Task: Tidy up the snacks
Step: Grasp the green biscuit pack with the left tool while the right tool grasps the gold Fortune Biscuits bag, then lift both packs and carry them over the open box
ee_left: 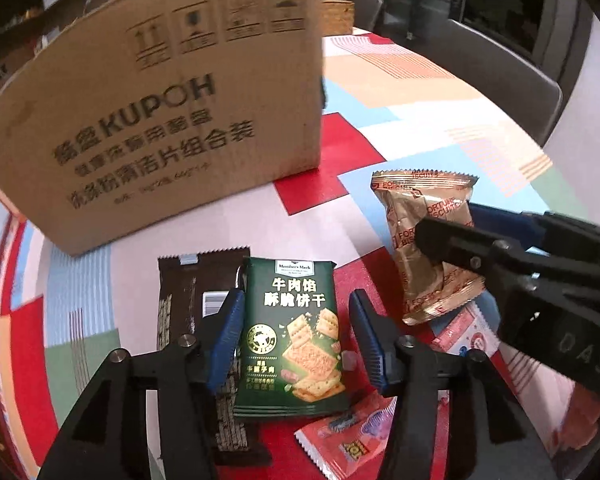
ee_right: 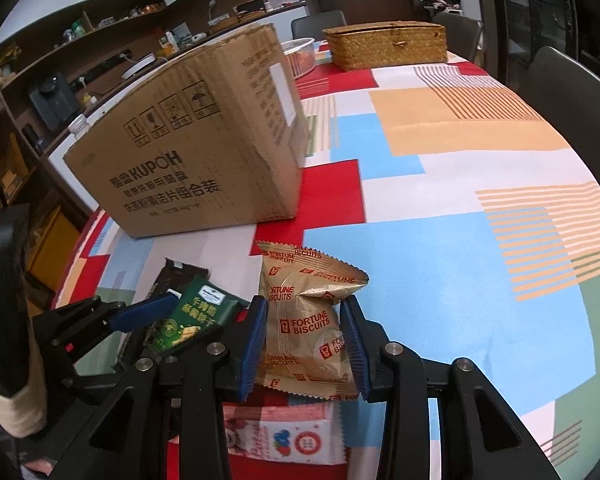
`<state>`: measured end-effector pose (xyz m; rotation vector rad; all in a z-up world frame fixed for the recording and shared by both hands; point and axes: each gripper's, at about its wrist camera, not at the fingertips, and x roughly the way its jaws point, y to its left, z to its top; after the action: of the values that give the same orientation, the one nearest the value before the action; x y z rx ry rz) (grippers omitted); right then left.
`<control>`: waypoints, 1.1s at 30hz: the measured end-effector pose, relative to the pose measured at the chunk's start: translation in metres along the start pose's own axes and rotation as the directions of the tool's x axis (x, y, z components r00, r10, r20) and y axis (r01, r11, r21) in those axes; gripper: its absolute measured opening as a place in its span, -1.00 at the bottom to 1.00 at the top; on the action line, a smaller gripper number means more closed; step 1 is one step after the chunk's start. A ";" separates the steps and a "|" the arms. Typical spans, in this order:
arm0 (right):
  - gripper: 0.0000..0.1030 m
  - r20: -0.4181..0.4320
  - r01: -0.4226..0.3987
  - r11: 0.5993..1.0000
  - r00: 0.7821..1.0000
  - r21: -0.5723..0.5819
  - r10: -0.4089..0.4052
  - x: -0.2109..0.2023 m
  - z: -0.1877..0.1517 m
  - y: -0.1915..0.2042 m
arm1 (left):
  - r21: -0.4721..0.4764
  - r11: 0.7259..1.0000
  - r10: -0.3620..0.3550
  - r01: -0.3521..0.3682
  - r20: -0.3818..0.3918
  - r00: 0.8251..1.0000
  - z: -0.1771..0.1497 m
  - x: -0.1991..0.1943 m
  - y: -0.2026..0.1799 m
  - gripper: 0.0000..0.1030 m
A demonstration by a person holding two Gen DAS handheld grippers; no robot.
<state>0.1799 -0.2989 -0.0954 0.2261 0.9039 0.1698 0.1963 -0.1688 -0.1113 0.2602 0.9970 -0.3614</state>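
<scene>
My left gripper [ee_left: 298, 336] is open around a green cracker packet [ee_left: 292, 340] that lies partly on a dark brown packet [ee_left: 184, 312]. Its left pad is at the packet's edge and its right pad stands clear of it. My right gripper [ee_right: 304, 344] is shut on a gold Fortune Biscuits packet [ee_right: 304, 320], pads pressing both sides. In the left wrist view that gold packet [ee_left: 424, 248] hangs from the right gripper [ee_left: 456, 228] just right of the green one. The green packet [ee_right: 192, 316] also shows in the right wrist view.
A big cardboard box [ee_left: 172, 112] stands just behind the packets on the patterned tablecloth [ee_right: 440, 208]. Red and pink packets [ee_left: 348, 436] [ee_right: 284, 436] lie at the near edge. A woven box [ee_right: 384, 44] and white basket [ee_right: 300, 54] sit far back. A dark chair [ee_right: 560, 88] is on the right.
</scene>
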 end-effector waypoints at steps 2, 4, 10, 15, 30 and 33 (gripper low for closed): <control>-0.25 -0.001 0.002 1.000 1.000 0.011 -0.002 0.000 -0.001 -0.004 | 0.016 1.000 0.007 -0.008 0.006 1.000 0.000 0.002 -0.003 -0.14; -0.25 -0.003 0.004 1.000 1.000 0.015 -0.004 0.000 -0.002 -0.006 | -0.008 1.000 -0.024 0.024 -0.012 1.000 0.001 0.007 0.000 -0.17; -0.25 -0.008 0.004 1.000 1.000 0.004 -0.003 0.001 -0.003 -0.002 | -0.038 0.998 -0.050 0.050 0.001 0.999 0.003 0.002 0.005 -0.18; -0.25 -0.003 -0.002 1.000 1.000 -0.006 0.002 -0.002 -0.002 0.002 | -0.060 0.996 -0.059 0.061 0.033 0.998 0.006 -0.015 0.014 -0.18; -0.25 0.074 0.010 0.999 0.997 -0.053 -0.007 -0.033 0.015 0.025 | -0.087 0.989 -0.100 0.116 0.172 0.980 0.019 -0.070 0.042 -0.18; -0.25 0.099 0.012 0.997 0.995 -0.072 -0.005 -0.040 0.021 0.034 | -0.090 0.989 -0.100 0.121 0.207 0.973 0.024 -0.080 0.048 -0.18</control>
<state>0.1706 -0.2787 -0.0436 0.1620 0.7993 0.1820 0.1950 -0.1201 -0.0277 0.0733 0.8286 -0.4285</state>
